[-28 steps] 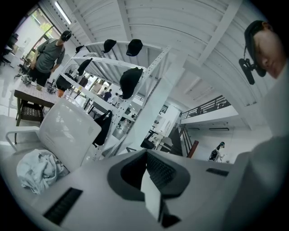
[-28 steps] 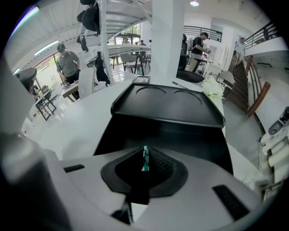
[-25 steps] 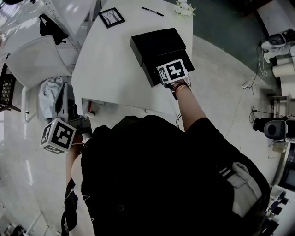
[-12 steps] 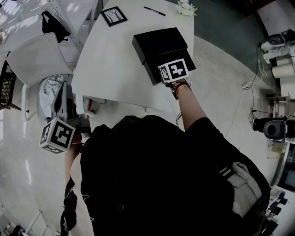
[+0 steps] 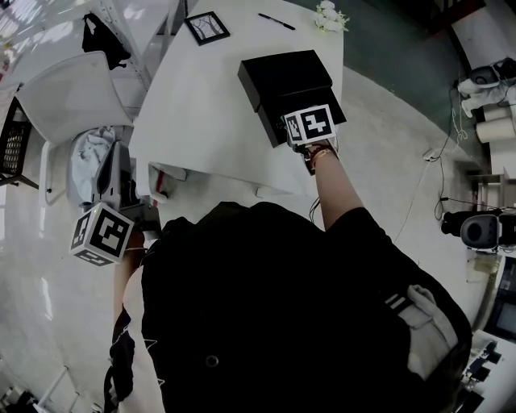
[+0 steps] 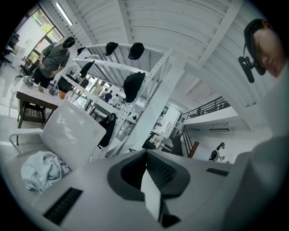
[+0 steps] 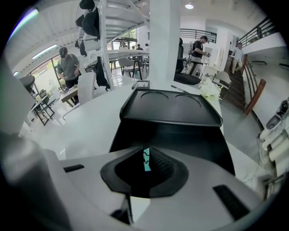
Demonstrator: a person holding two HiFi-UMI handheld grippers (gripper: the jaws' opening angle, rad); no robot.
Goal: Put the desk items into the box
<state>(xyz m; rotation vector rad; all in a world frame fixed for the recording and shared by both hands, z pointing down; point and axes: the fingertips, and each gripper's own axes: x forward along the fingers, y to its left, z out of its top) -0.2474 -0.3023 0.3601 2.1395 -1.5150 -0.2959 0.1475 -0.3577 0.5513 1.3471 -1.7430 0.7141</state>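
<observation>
A black box [image 5: 306, 106] stands open on the white table [image 5: 201, 121], its black lid [image 5: 282, 73] lying over the far half. In the right gripper view the box's dark inside [image 7: 171, 135] lies just ahead, below the lid [image 7: 171, 108]. My right gripper [image 7: 145, 160] hangs over the box's near end, its jaws shut on a thin teal item [image 7: 145, 159]; the head view shows only its marker cube [image 5: 309, 125]. My left gripper [image 6: 146, 173] is shut and empty, held low off the table's left corner, marker cube [image 5: 101, 234] up.
A small framed picture [image 5: 207, 27], a black pen [image 5: 276, 21] and white flowers [image 5: 330, 16] lie at the table's far end. A white chair [image 5: 68, 97] with a grey cloth [image 5: 89, 161] stands to the left. Cables and equipment sit on the floor at right.
The head view has drifted slightly. The right gripper stays over the box's near end and the left gripper stays low at the left.
</observation>
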